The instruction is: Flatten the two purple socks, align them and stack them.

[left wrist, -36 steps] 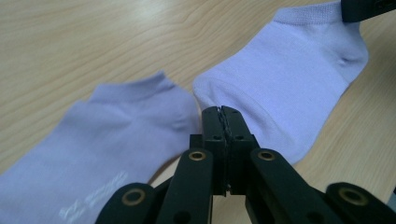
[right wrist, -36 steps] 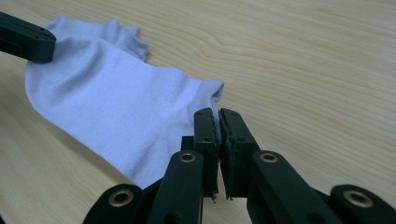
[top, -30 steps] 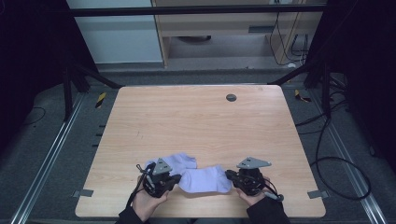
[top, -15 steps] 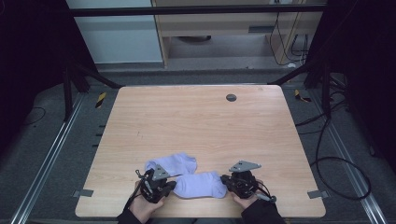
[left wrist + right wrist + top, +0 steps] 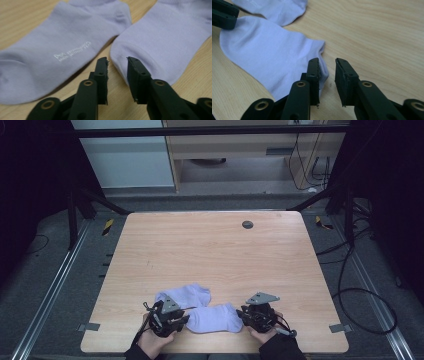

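Observation:
Two lavender ankle socks lie near the table's front edge. The near sock [image 5: 214,317] [image 5: 165,37] [image 5: 267,55] lies flat between my two grippers. The far sock [image 5: 184,295] [image 5: 62,40] [image 5: 274,7], with small white print, overlaps it at the left. My left gripper [image 5: 183,319] [image 5: 117,65] stands at the near sock's toe. Its jaws have just been opening, and the toe edge lies loose in the gap. My right gripper [image 5: 242,316] [image 5: 327,65] stands at the cuff end. Its jaws have likewise just been opening, with the cuff edge beside one pad and unpressed.
The wooden table [image 5: 210,250] has a round dark cable cap [image 5: 247,224] near its far edge. Tape tabs mark the front corners [image 5: 338,327]. A dark floor with rails and cables surrounds the table, and both hands come in from its front edge.
The near sock was bunched up between the grippers a second ago and now lies spread flat. Both pairs of jaws have parted and let go of it.

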Available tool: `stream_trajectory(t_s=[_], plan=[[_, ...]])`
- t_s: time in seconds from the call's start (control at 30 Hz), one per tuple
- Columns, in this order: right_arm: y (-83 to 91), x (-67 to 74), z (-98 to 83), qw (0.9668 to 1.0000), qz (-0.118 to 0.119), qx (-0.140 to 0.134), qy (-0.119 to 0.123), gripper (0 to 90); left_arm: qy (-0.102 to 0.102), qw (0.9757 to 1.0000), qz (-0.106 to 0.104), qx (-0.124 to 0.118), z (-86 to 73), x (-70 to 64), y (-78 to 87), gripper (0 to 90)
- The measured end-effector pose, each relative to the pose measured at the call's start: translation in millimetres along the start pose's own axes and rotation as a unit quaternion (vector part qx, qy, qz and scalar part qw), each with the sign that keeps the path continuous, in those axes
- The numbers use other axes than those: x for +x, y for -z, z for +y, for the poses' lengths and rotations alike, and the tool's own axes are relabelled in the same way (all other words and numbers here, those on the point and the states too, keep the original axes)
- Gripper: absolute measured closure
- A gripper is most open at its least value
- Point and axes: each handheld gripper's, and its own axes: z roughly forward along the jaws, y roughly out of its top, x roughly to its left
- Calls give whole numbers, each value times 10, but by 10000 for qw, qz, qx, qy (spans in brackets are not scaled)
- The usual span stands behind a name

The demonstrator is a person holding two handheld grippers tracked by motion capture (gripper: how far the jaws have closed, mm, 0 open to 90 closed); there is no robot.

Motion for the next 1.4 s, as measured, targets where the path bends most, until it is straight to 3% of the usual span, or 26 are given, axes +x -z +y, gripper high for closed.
stream_trajectory(t_s=[0.1, 0.23, 0.53, 0.77, 1.03, 1.17, 1.4], plan=[[41, -19, 27, 9997, -48, -242, -32, 674, 44, 9997, 126, -214, 22, 50, 66, 595], [61, -47, 79, 9989, -52, -459, -53, 641, 153, 9990, 268, -327, 26, 165, 112, 538], [9, -40, 201, 9989, -83, -466, 21, 615, 254, 9981, 332, -452, 24, 247, 177, 486], [-29, -2, 398, 9979, 7, -645, -92, 578, 501, 9947, 674, -587, -3, 489, 301, 466], [-311, 210, 692, 9989, 36, -474, -19, 543, 665, 9909, 1093, -406, -82, 770, 328, 467], [-493, 294, 798, 9994, 23, -355, 29, 540, 763, 9897, 1171, -311, -110, 864, 281, 484], [-818, 343, 879, 9998, -110, -133, -66, 574, 712, 9898, 1224, -138, -118, 925, 160, 521]])
